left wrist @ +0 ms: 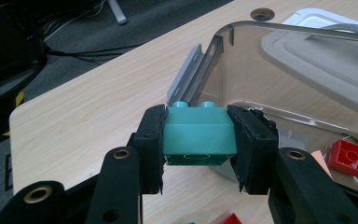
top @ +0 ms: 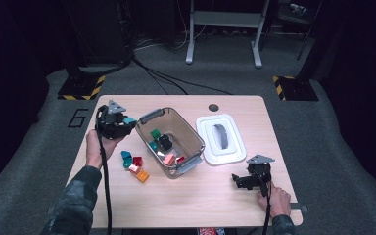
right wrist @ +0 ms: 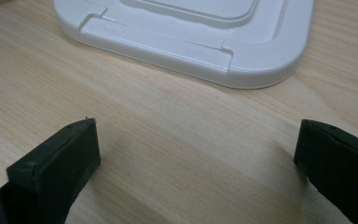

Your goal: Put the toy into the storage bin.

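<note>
Left of centre, my left gripper (left wrist: 199, 140) clamps teal brick (left wrist: 199, 135) | studs up, long axis crosswise | bin rim (left wrist: 242, 25) just ahead | my right gripper (right wrist: 196, 158) wide open, empty

One clear bin (top: 194, 138), one white lid (top: 235, 152), two grippers, four loose bricks (top: 133, 165) on table (top: 200, 200)

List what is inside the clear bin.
The clear bin holds a green brick, a black piece, a pink brick and a red brick; anything beneath them stays covered.

White lid (right wrist: 186, 37) cut off above
</note>
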A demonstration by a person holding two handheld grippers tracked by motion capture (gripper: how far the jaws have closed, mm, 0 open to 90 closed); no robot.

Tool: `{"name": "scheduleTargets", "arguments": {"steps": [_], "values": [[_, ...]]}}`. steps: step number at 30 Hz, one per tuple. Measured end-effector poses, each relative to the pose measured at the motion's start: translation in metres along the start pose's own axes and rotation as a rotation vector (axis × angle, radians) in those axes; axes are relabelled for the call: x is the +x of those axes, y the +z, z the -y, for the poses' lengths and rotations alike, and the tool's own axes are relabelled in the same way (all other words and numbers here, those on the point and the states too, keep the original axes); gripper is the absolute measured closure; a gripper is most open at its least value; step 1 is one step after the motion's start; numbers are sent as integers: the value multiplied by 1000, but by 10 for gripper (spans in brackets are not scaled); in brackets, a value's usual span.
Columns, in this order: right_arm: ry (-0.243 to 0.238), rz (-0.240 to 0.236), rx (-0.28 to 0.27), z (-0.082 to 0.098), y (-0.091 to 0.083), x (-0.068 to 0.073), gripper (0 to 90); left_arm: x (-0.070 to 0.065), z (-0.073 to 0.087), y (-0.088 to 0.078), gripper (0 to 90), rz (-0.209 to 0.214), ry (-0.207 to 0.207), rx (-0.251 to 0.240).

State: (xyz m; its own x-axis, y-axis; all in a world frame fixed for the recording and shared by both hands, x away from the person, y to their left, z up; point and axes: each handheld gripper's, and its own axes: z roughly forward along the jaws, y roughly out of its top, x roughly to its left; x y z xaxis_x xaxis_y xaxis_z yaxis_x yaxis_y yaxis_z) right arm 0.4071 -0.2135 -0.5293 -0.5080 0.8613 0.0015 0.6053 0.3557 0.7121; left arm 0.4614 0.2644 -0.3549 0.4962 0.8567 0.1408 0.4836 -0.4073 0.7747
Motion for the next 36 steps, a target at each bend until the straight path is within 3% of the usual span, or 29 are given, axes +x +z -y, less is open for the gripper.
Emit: {"name": "scheduleTargets", "arguments": {"steps": [11,21,36], "values": [[-1,-1,-1,0,0,0,0,-8,-9,28,587,30,14,47],[-1,-1,-1,0,0,0,0,-10,-5,48,587,48,1,85],[-1,-1,-1,0,0,0,0,-13,0,60,586,60,-5,109]]}}
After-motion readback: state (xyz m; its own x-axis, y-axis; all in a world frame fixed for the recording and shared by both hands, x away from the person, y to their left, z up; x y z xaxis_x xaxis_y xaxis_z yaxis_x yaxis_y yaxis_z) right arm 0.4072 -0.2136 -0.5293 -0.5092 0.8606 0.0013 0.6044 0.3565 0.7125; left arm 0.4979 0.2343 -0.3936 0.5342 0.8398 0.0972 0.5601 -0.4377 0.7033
